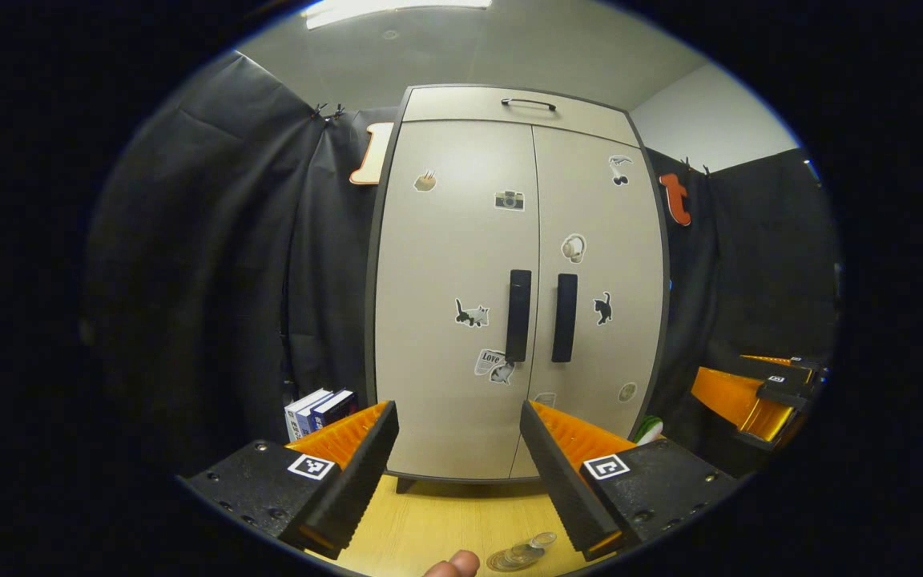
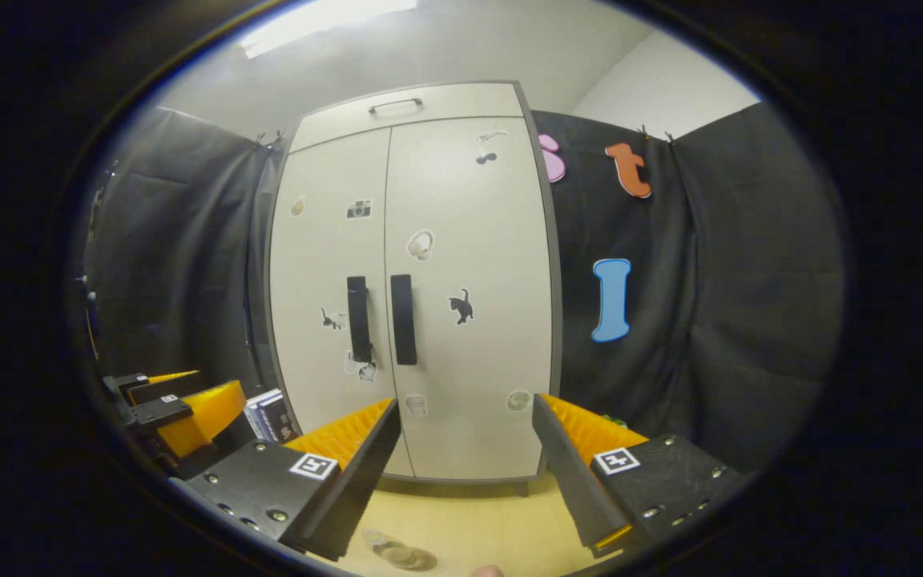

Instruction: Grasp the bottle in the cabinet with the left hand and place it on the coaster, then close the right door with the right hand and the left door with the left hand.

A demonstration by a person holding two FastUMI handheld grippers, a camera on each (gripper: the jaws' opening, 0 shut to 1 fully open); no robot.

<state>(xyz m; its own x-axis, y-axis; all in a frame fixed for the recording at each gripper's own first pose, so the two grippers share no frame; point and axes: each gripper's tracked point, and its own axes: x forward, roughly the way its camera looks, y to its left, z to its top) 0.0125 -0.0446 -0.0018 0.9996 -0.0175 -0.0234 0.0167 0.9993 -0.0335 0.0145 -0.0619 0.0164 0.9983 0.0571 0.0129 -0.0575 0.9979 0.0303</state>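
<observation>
Left gripper view, wooden table (image 1: 445, 521) (cabinet (image 1: 461, 320) shut)

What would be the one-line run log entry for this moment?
cabinet: both doors shut | coaster: bare, on table | left gripper: open, holding nothing | right gripper: open, holding nothing

black cloth walls (image 1: 213, 240), ceiling light (image 1: 389, 8) (bright)

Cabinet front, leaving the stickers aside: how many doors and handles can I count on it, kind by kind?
Doors: 2 (left, right)
Upright door handles: 2 (left, right)
Top handle: 1
Total: 5
</observation>
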